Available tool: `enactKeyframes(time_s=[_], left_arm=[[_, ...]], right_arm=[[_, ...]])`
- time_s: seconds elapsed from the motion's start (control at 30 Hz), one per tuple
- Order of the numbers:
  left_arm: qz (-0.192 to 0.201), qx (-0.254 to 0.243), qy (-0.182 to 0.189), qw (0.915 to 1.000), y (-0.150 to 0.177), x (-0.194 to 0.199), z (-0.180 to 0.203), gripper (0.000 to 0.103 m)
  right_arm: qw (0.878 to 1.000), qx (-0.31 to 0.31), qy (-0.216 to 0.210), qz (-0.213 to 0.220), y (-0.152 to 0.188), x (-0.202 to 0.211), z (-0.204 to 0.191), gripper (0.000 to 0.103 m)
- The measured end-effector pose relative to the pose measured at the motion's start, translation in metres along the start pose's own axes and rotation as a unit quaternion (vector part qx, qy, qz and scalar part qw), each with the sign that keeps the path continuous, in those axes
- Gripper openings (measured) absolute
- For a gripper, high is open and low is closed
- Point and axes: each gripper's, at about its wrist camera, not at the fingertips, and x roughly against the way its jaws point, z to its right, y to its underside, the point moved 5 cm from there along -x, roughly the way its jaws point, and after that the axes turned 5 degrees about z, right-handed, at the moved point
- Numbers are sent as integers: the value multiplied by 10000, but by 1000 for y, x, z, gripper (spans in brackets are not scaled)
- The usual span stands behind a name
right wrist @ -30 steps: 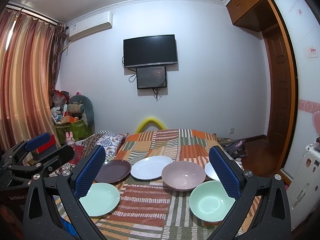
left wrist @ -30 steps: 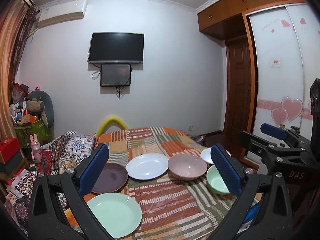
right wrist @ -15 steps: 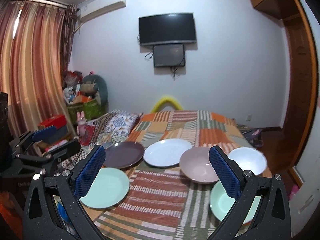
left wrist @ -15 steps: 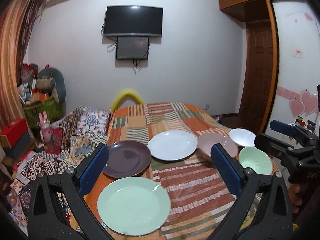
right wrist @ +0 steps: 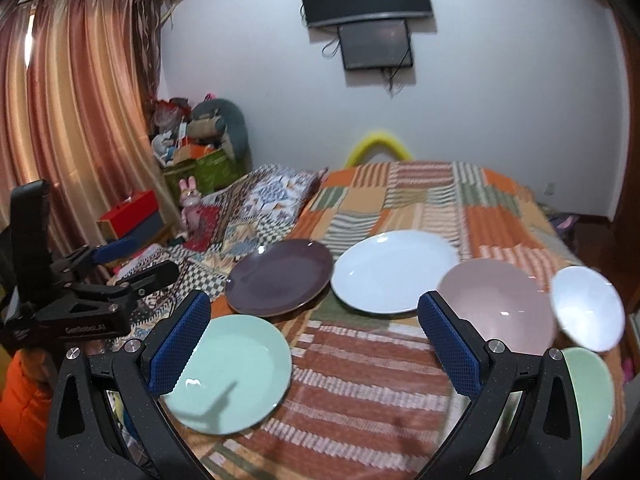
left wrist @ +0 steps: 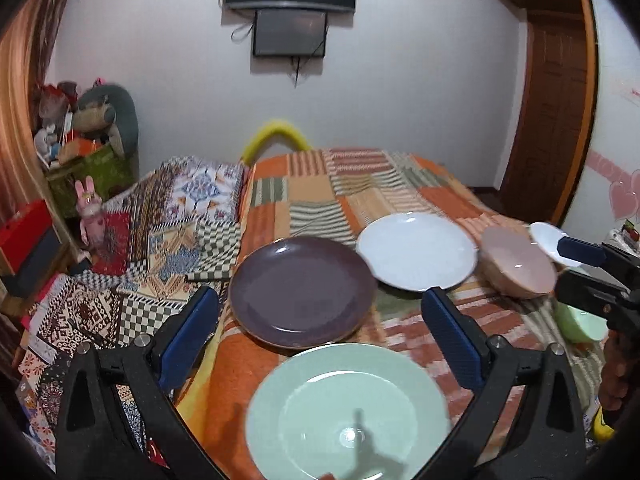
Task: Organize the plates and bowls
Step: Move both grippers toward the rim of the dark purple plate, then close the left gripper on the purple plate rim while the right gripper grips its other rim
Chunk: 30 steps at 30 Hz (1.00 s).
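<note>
6 dishes lie on the patchwork blanket (right wrist: 420, 196): 3 plates and 3 bowls, all plain, smooth and glossy, each a single colour. The plates are flat and wide. The green plate (left wrist: 348, 412) is pale mint and is the landmark here. The purple plate (left wrist: 302, 292) is dark and dull, just behind the green plate, their rims close together. The white plate (left wrist: 416, 250) sits behind and to the right of the green plate, its edge beside the purple plate's. Further right of the green plate come the bowls: 1 pink bowl (right wrist: 496, 304), 1 smaller white bowl (right wrist: 588, 308) past it, and 1 green bowl (right wrist: 592, 396) at the blanket's right edge, nearest of the 3.

The left gripper (left wrist: 320, 336) hangs above the green plate's far rim, its 2 blue-padded fingers spread wide with nothing between them. The right gripper (right wrist: 316, 344) is right of the green plate, over the striped cloth, its jaws equally wide apart and empty. 2 dark screens hang on the far wall, beyond every dish.
</note>
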Motion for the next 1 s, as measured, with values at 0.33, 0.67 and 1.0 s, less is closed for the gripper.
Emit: enactKeyframes(time_s=[0.33,0.67,1.0], left_arm=[[-606,66,-57,9981,14,-80,-50,71],[-1176,243,-77,9927,30,-145,-87,40],[-1307,534,-65,9900,37,-171,-109,35]], right_arm=[[9950,-79,-158,-988,13,-87,0,71],[9810,-348,-352,-1878,33,-140,1,36],[9712,-528,-291,-2306,44,-171,2,30]])
